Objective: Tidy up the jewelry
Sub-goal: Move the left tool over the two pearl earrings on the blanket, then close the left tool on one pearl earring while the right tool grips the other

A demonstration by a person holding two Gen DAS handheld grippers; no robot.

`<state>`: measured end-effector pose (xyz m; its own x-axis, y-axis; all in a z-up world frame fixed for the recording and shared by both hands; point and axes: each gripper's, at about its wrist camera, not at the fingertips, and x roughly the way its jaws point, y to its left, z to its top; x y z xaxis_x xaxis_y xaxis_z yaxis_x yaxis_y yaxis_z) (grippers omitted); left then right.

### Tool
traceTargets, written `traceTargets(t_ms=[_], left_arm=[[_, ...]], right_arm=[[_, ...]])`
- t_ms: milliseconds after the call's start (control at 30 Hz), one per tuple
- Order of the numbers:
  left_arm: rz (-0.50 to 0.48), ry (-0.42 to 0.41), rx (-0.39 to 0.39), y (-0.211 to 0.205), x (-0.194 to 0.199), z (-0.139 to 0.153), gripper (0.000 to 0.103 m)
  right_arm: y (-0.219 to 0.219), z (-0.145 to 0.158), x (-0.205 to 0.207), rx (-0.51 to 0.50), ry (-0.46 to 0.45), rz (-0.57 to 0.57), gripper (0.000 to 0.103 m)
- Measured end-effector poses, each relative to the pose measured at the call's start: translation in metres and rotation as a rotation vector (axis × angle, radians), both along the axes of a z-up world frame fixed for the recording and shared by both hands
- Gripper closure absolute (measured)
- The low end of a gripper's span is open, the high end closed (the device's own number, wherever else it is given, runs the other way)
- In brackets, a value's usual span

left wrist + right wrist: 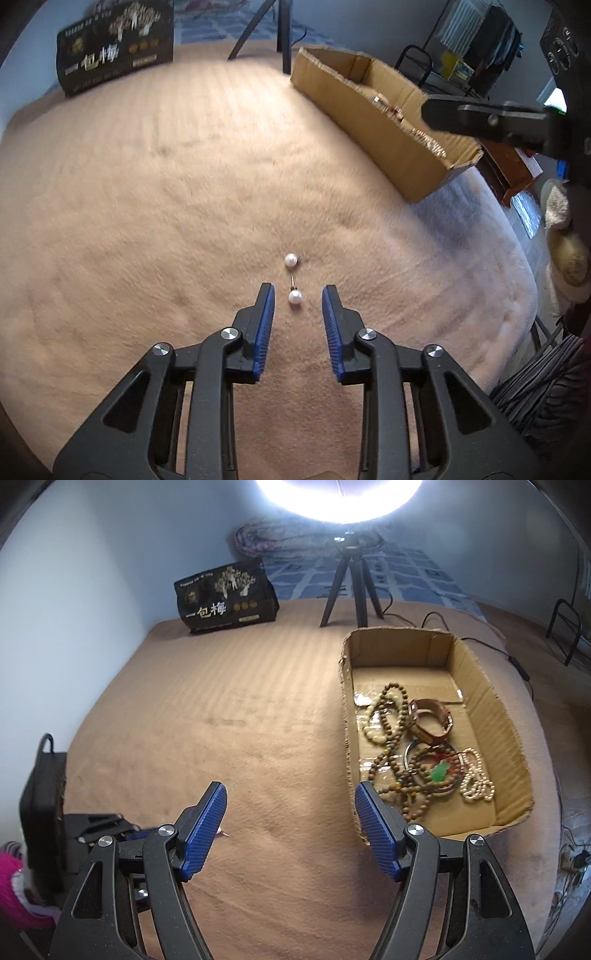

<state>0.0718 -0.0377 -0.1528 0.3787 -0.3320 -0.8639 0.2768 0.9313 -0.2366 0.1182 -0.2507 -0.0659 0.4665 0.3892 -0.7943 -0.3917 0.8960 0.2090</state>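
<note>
**Two pearl earrings on the bed, box of jewelry to the side**

Left wrist view: the left tool (297, 291) points down at a tan blanket (147, 221) spread over a bed. Its blue pads stand a narrow way apart and grip nothing. A pearl stud earring (295, 296) lies on the blanket between the fingertips, clear of both pads, its post pointing away from the camera. A second pearl earring (291, 260) lies just beyond it. A cardboard box (388, 147) sits on the blanket at upper right, and the black body of the right tool (491, 120) reaches in from the right edge, over the box's near end.

Right wrist view: the right tool (291, 792) stands wide and empty above the blanket, just beside the box's near left corner. The cardboard box (509, 734) holds wooden bead strands (391, 716), a brown bangle (432, 720), a green pendant (439, 773) and a pearl strand (476, 779). A black printed bag (225, 598) and a tripod (351, 587) stand at the far edge under a bright ring light (340, 498).
</note>
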Motion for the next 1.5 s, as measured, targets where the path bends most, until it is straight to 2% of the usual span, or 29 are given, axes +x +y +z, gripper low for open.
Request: traceTargets(t_ms=[133, 267, 400, 600, 833, 1267, 1400, 1500], left_arm=[[-0.014, 0.010, 0.026, -0.003, 0.001, -0.013, 0.081], [-0.011, 0.005, 0.027, -0.004, 0.004, -0.015, 0.082], [-0.012, 0.006, 0.018, -0.004, 0.007, -0.018, 0.082], [-0.014, -0.001, 0.028, 0.001, 0.007, -0.022, 0.095], [0.002, -0.010, 0.047, 0.014, 0.005, -0.021, 0.095], [0.082, -0.003, 0.068, 0.038, 0.010, -0.021, 0.095], [0.091, 0.000, 0.065, 0.040, 0.009, -0.020, 0.095], [0.092, 0.001, 0.063, 0.040, 0.010, -0.020, 0.095]], right_arm=[[0.003, -0.008, 0.004, 0.007, 0.026, 0.012, 0.032], [0.009, -0.018, 0.008, 0.002, 0.052, 0.040, 0.040], [0.018, -0.027, 0.011, -0.011, 0.074, 0.066, 0.043], [0.035, -0.041, 0.012, -0.034, 0.102, 0.120, 0.051], [0.056, -0.057, 0.010, -0.070, 0.131, 0.187, 0.057], [0.093, -0.081, -0.015, -0.166, 0.125, 0.358, 0.063], [0.098, -0.084, -0.018, -0.194, 0.114, 0.378, 0.065], [0.100, -0.085, -0.018, -0.207, 0.108, 0.375, 0.070]])
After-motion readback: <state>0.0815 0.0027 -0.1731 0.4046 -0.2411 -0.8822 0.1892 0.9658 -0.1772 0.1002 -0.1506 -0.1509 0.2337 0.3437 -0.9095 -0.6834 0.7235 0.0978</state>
